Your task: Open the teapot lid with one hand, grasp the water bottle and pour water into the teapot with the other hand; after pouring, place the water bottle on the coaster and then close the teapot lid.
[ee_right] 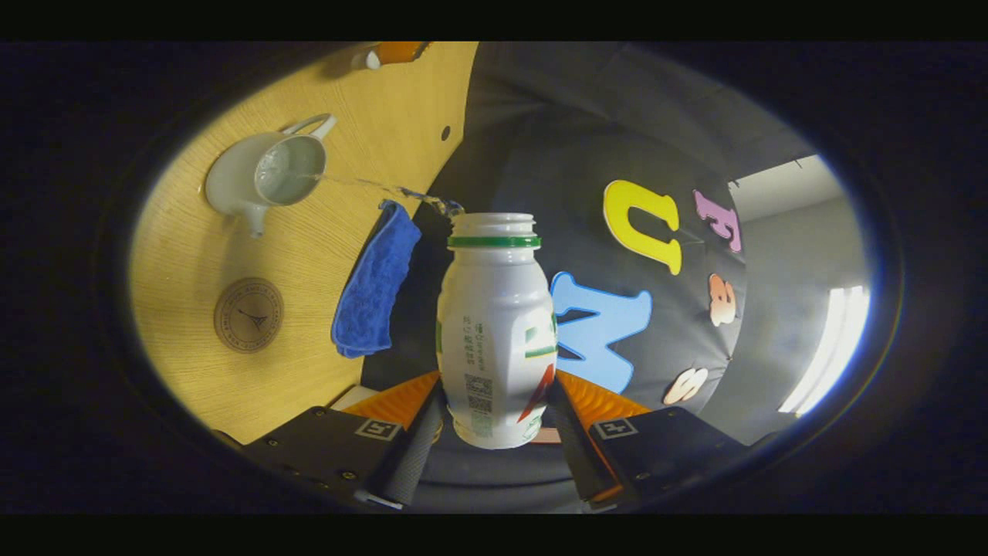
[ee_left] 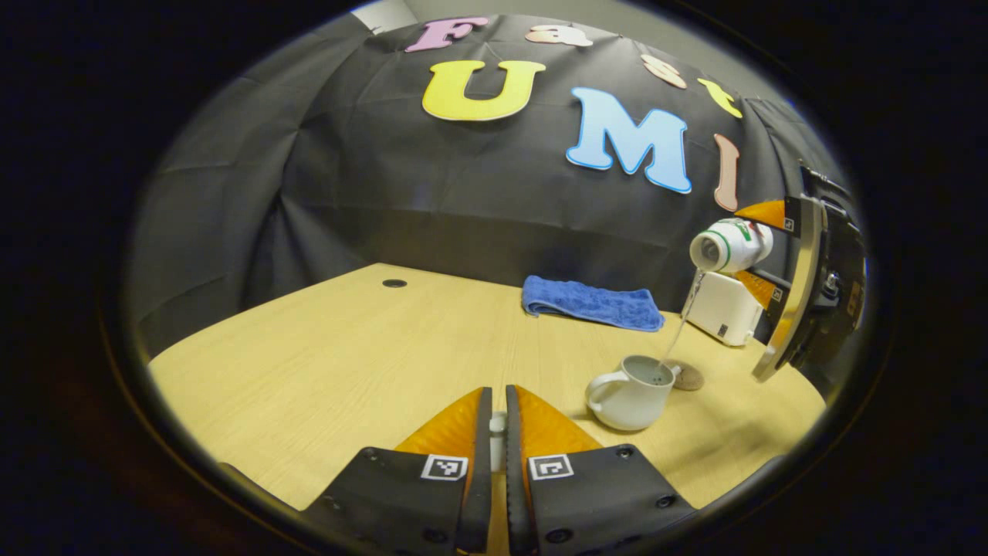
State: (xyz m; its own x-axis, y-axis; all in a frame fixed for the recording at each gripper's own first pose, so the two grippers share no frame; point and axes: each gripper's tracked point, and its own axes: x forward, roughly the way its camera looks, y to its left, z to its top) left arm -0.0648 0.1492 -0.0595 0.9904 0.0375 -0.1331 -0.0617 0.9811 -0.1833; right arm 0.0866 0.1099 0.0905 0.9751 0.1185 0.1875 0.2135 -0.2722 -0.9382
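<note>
Left gripper view, left gripper (ee_left: pixel 498 432): low over the near edge of the bench (ee_left: pixel 324 363), fingers almost together with a small pale piece pinched in the narrow gap; what it is cannot be told
Left gripper view, teapot (ee_left: pixel 633 392): lidless, upright toward the right edge, handle to the left
Left gripper view, coaster (ee_left: pixel 687 378): just beyond the teapot, partly hidden by it
Left gripper view, water bottle (ee_left: pixel 729 245): tipped about level above the teapot, a thin stream falling into it
Left gripper view, towel (ee_left: pixel 593 303): blue, folded, at the far edge
Left gripper view, white box (ee_left: pixel 724 309): right of the towel
Right gripper view, right gripper (ee_right: pixel 494 421): rolled sideways, both fingers clamped on the bottle's lower body
Right gripper view, bottle mouth: uncapped, green ring beneath
Right gripper view, teapot inside: water visible
Right gripper view, coaster face: round, brown, printed, apart from the teapot
</note>
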